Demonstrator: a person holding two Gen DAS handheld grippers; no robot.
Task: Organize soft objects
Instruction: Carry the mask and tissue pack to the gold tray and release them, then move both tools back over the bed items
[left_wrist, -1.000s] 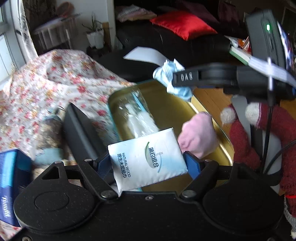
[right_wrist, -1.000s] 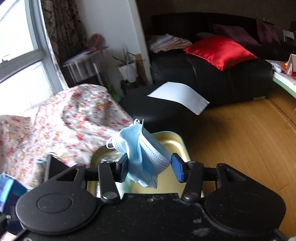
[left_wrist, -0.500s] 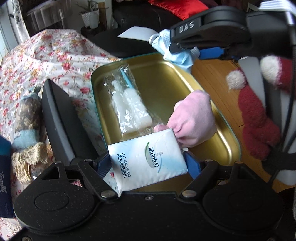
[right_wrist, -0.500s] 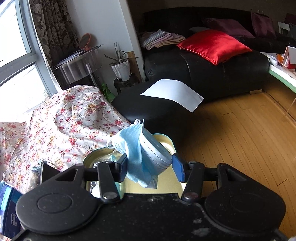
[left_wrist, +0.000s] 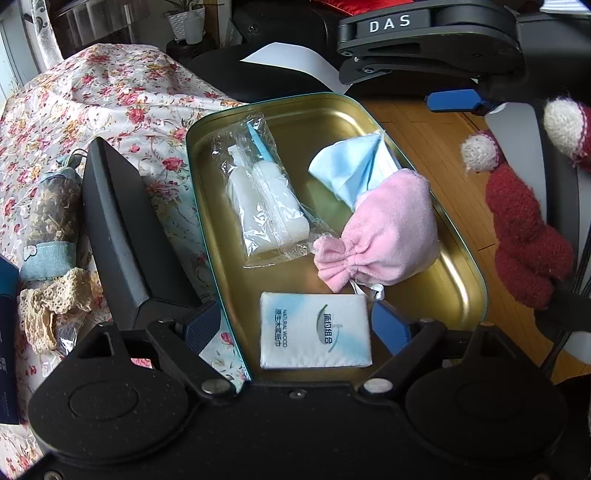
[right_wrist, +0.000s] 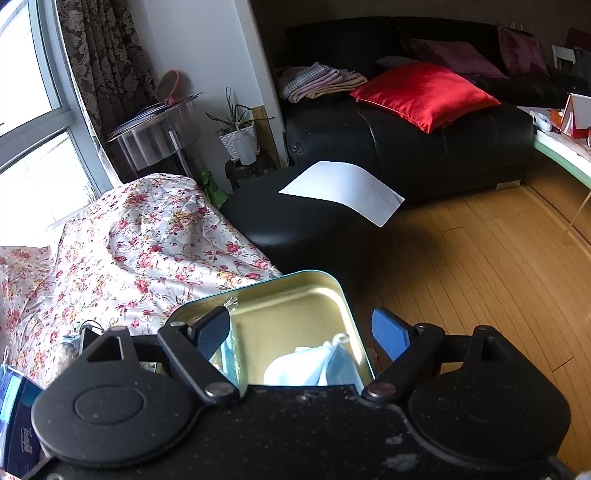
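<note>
A gold tin tray (left_wrist: 458, 280) with a teal rim sits on the floral cloth. In it lie a white tissue pack (left_wrist: 315, 329), a pink drawstring pouch (left_wrist: 388, 232), a blue face mask (left_wrist: 351, 166) and a clear bag with white items (left_wrist: 262, 195). My left gripper (left_wrist: 297, 325) is open, its fingers either side of the tissue pack, which rests on the tray floor. My right gripper (right_wrist: 303, 334) is open above the tray (right_wrist: 306, 288); the mask (right_wrist: 317, 365) lies below it.
A dried-flower sachet (left_wrist: 51, 218) and lace piece (left_wrist: 55, 306) lie on the floral cloth (left_wrist: 122, 96) left of the tray, beside a dark flat lid (left_wrist: 122, 236). A blue box (right_wrist: 14, 417) is at the far left. Black ottoman with paper (right_wrist: 343, 190); wooden floor on the right.
Both grippers opened. The tissue pack dropped from my left gripper onto the tray floor. The blue mask dropped from my right gripper into the tray.
</note>
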